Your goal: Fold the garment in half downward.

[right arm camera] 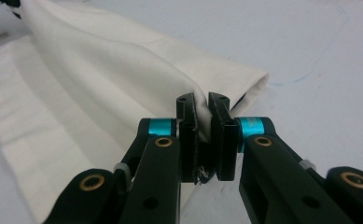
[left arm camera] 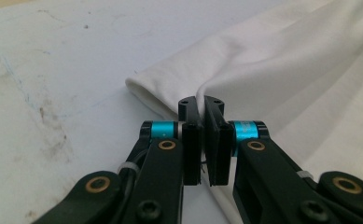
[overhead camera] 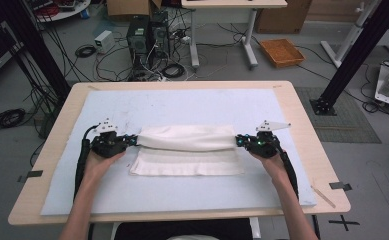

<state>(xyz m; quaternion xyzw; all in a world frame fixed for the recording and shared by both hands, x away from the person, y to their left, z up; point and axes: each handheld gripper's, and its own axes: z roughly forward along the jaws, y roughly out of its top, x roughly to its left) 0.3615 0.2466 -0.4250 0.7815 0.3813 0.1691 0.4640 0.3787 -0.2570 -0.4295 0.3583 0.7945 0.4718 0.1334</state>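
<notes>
A white cloth [overhead camera: 187, 150] lies across the middle of the pale blue mat [overhead camera: 182, 107], partly folded over itself. Its upper layer is stretched between the two grippers. My left gripper [overhead camera: 130, 140] is shut on the cloth's left end; in the left gripper view the cloth [left arm camera: 272, 65] bunches into the pinched jaws of the left gripper [left arm camera: 201, 105]. My right gripper [overhead camera: 240, 140] is shut on the right end. The right gripper view has the fabric [right arm camera: 104, 70] pulled in between the closed jaws of the right gripper [right arm camera: 202, 103]. The lower layer rests flat on the mat.
The mat covers a wooden table [overhead camera: 307, 130]. A thin wooden stick [overhead camera: 323, 196] lies near the front right corner. Beyond the table, on the floor, are computer cases [overhead camera: 147, 35], tangled cables, an orange tray [overhead camera: 281, 52] and black frame posts [overhead camera: 352, 55].
</notes>
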